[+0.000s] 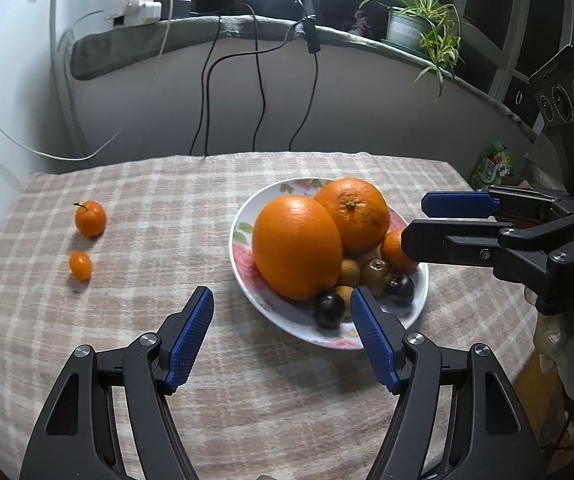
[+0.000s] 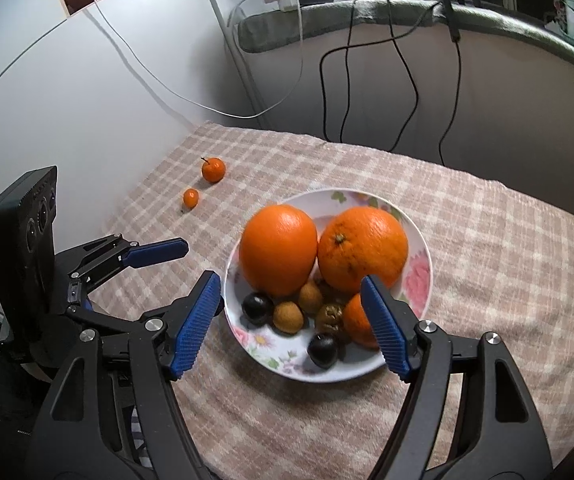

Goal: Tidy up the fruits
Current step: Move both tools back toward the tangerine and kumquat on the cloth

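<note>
1. Hovering over the cloth-covered desk [image 1: 135, 216], the left hand-held gripper [image 1: 282, 304] stands wide with nothing between its blue pads [image 1: 191, 332]; the right hand-held gripper [image 2: 291, 292] is likewise wide and empty, poised over the near rim of the plate [image 2: 327, 372].
2. Piled on that flowered plate are two big oranges [image 2: 279, 248], a smaller orange [image 2: 357, 320], brownish little fruits [image 2: 288, 316] and two dark round ones [image 2: 257, 309]; all touch one another.
3. Well apart to the left, on the bare cloth, lie a stemmed mandarin [image 1: 91, 219] and a tiny kumquat [image 1: 80, 265], near each other but not touching.
4. Judging by looks, the loose pair is light, round and prone to roll; the skin is smooth and somewhat soft, so a gentle squeeze across the widest middle suits, with the stem kept clear of the pads.
5. Large oranges look heavy and firm; they probably need jaws near full width, gripped at the equator; the plate seems breakable, so knocks against its rim are best avoided.
</note>
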Demonstrator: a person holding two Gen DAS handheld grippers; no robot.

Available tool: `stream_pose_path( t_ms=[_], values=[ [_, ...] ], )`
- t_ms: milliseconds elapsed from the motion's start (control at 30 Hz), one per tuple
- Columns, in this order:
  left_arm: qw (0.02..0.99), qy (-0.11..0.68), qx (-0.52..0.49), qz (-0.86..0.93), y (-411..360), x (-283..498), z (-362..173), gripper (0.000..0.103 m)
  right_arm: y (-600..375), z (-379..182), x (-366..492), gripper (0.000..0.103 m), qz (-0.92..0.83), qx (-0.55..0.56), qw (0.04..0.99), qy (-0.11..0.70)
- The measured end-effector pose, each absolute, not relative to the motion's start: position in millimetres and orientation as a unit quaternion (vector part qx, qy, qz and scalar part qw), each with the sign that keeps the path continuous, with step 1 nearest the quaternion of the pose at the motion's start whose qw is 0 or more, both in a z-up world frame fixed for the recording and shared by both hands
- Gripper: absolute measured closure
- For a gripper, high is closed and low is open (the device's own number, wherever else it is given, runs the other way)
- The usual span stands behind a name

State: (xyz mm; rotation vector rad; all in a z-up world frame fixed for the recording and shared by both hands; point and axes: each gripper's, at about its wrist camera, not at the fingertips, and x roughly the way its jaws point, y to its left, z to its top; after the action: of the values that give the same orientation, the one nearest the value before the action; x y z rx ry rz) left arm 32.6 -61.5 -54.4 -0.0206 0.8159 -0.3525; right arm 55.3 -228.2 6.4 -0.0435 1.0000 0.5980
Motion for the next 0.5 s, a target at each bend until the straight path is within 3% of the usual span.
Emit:
stream_pose_path(
  t_ms=[500],
  values=[
    [0.909,0.391,-0.019,-0.146,-36,41,-58,0.032,-192,13,73,0.028,0.303,-0.054,0.841,0.446]
  ],
)
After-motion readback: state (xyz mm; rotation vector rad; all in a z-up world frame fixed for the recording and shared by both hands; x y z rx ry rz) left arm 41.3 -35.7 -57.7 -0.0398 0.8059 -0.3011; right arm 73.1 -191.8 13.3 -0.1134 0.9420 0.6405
